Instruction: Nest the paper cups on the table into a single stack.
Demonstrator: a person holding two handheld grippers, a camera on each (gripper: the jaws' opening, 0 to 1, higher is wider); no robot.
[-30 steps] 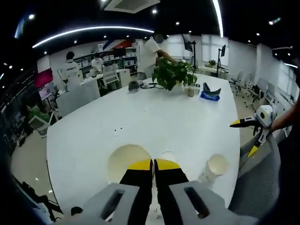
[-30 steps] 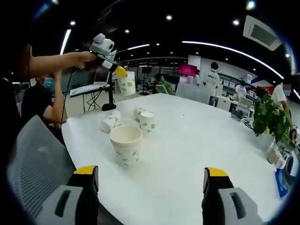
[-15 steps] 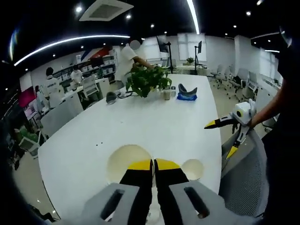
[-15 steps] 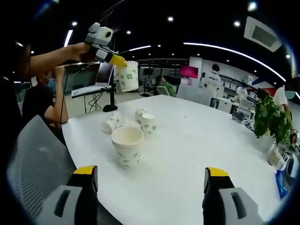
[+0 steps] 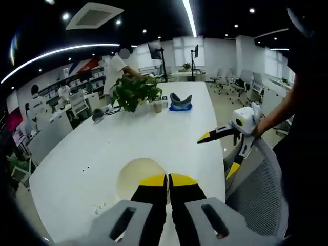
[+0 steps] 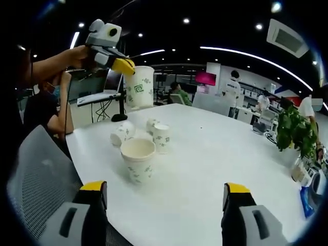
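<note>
Two claws are in use. The left claw (image 5: 167,179) has its yellow-tipped jaws pressed together on the rim of a paper cup (image 5: 139,177), whose open mouth shows just behind the jaw tips. In the right gripper view the same claw (image 6: 124,65) holds that cup (image 6: 139,87) in the air, above and beyond the cups on the surface. The right claw (image 6: 165,192) has its jaws spread wide and holds nothing; it hovers over the near edge of the white surface (image 6: 215,154). In the left gripper view it (image 5: 218,151) appears at the right, over a mesh chair back (image 5: 256,195).

An upright cup (image 6: 137,160) stands nearest on the surface. Behind it are a second upright cup (image 6: 161,136), a third cup (image 6: 151,124) and a cup lying on its side (image 6: 121,133).

A potted plant (image 5: 132,92) and a blue object (image 5: 179,101) sit at the far end. The room is an open office with ceiling lights, and people stand in the background.
</note>
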